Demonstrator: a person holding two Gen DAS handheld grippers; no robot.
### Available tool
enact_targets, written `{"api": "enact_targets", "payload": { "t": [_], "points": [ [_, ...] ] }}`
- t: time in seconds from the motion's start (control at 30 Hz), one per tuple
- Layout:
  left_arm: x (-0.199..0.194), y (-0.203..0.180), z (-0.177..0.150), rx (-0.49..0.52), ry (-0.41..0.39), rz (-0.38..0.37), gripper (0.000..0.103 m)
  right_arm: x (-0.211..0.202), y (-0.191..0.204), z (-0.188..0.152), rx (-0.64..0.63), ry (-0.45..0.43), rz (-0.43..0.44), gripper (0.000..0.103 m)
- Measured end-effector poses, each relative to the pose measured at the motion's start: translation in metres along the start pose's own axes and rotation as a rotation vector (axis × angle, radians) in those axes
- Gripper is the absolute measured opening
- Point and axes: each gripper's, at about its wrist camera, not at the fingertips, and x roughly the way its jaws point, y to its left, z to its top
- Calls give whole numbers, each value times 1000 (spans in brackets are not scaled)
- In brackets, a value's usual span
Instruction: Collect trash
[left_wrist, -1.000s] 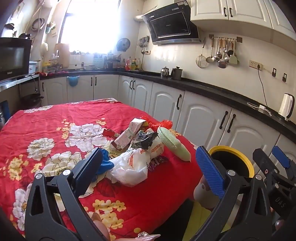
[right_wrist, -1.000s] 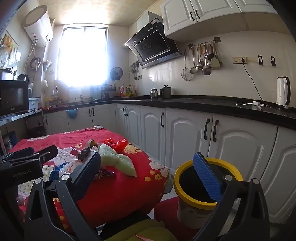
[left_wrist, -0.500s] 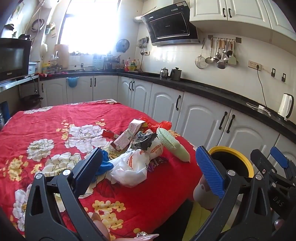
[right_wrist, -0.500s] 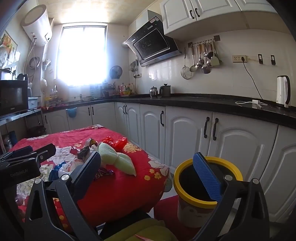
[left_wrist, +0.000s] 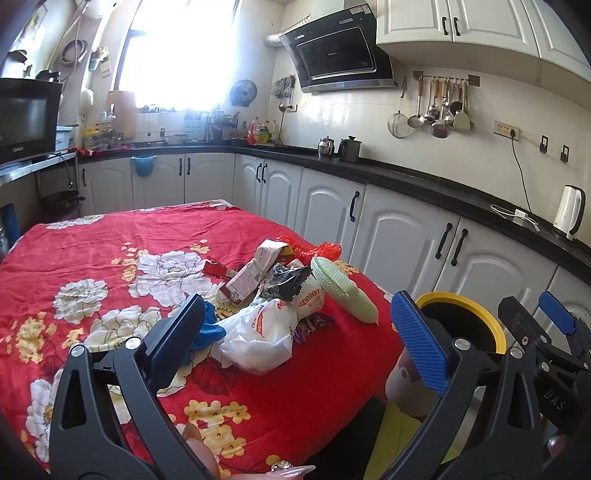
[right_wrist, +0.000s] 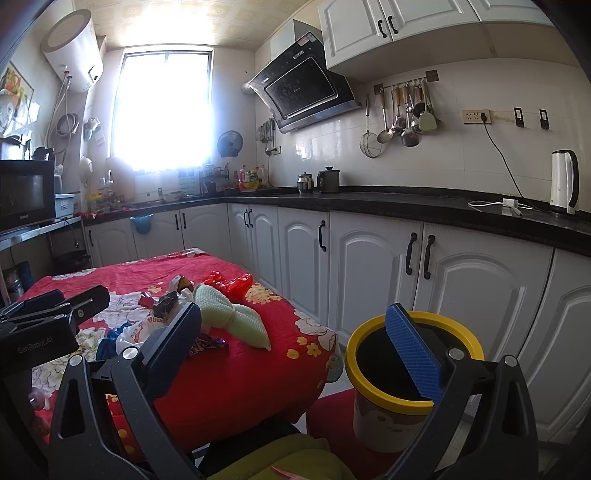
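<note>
Trash lies heaped near the right-hand edge of the surface, which is draped in a red cloth printed with white and yellow flowers. The heap runs lengthwise from the near left toward the far right corner. Largest in it is a crumpled white plastic bag at the near end, with orange print on it. Beside it on the right lies a pale green mesh sponge, its long axis pointing from the far left down toward the near right edge of the cloth. Behind the bag a printed carton leans tilted, its top end pointing up and away. A black foil wrapper rests between the carton and the sponge, a red plastic bag sits at the far end, and a bit of blue material pokes out at the near left.

On the floor just beyond the right edge stands a bin with a yellow rim, upright and open.

Left tongs hover over the near side of the heap, spread wide and holding nothing. Right tongs hang between the cloth's edge and the bin, likewise spread wide and empty, the right blue pad seen in front of the bin's mouth.
</note>
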Motion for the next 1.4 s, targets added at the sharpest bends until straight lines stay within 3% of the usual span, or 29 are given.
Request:
{"api": "enact_targets", "payload": {
  "t": [1.0, 1.4],
  "points": [
    [-2, 1, -2, 2, -3, -2, 92, 3, -4, 2, 1, 6, -3, 97],
    [0, 22, 2, -39, -17, 30, 92, 7, 11, 5, -54, 29, 105, 97]
  ]
}}
